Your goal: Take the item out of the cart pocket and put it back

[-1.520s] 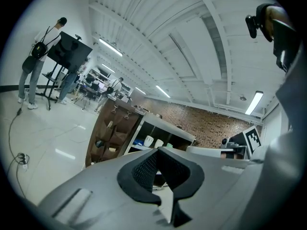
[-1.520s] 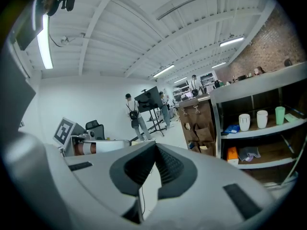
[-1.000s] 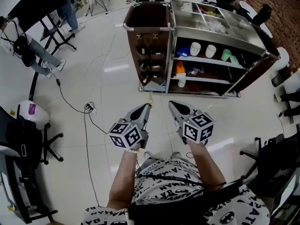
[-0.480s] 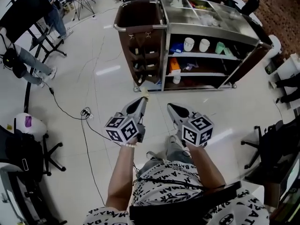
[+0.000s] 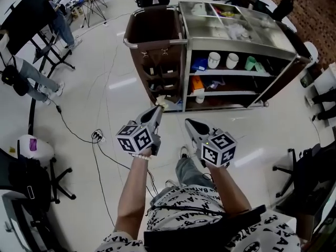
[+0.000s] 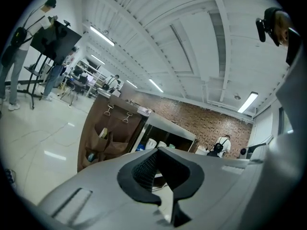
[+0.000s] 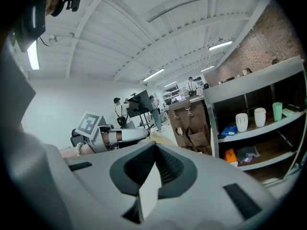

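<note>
The service cart [image 5: 239, 45] stands ahead, with a brown fabric bag [image 5: 156, 31] hung on its left end. The bag's pocket panel [image 5: 160, 73] faces me and has small items tucked in its pockets. My left gripper [image 5: 159, 108] is shut on a small pale yellowish item [image 5: 164, 102] at its tip, just short of the lowest pockets. The right gripper view shows that item [image 7: 161, 138] too, sticking out of the left gripper. My right gripper [image 5: 187, 122] is shut and empty, beside the left one and a little further back. The pocket panel [image 6: 110, 135] also appears in the left gripper view.
The cart's shelves hold two white cups [image 5: 213, 60], a green cup [image 5: 251, 62] and an orange pack [image 5: 198, 82]. A cable with a power strip [image 5: 98, 135] lies on the floor at left. Office chairs [image 5: 37, 175] stand at both sides. People [image 5: 59, 22] stand far left.
The cart has come nearer in the head view. Both grippers have moved forward towards its brown pocket panel, and the left one still holds the pale item.
</note>
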`<state>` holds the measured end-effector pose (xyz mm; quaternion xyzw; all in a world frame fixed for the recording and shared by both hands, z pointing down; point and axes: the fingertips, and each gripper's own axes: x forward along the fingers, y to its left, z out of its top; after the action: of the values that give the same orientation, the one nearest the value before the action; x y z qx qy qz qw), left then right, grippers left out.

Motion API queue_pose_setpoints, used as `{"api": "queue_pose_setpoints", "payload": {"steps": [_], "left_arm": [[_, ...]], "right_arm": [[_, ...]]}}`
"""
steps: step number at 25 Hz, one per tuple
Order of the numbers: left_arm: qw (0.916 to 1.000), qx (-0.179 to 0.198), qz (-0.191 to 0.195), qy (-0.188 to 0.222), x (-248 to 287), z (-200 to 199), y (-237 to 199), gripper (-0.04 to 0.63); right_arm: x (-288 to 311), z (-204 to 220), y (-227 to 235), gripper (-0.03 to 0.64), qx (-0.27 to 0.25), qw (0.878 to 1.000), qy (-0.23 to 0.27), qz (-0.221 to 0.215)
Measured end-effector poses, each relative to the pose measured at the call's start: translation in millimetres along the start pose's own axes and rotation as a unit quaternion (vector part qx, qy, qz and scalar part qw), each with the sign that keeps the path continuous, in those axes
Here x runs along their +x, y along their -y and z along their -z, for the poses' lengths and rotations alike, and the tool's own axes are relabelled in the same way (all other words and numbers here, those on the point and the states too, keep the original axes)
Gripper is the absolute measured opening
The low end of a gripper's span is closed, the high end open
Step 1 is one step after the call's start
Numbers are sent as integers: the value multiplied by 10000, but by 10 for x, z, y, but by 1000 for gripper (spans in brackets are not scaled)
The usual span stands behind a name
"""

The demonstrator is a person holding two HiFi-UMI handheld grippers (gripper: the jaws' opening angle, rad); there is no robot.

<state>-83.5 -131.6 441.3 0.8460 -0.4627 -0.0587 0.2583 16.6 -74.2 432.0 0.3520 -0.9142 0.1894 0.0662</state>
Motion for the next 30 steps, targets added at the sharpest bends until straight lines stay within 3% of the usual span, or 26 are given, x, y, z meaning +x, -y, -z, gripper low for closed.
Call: {"api": "queue_pose_setpoints", "payload": {"steps": [6, 16, 30], "left_arm": [[9999, -78, -73, -132, 588, -91, -383, 0], [9983, -53, -91, -573, 1624, 82, -996, 0], [9924, -572, -256, -1056, 2551, 919, -1738, 0]], "right_arm": [[437, -126, 456, 0, 94, 9999, -128, -53], [895, -255, 1271, 0, 157, 9991, -347, 160], [1244, -41, 1902, 0, 281, 9966, -698, 339]]}}
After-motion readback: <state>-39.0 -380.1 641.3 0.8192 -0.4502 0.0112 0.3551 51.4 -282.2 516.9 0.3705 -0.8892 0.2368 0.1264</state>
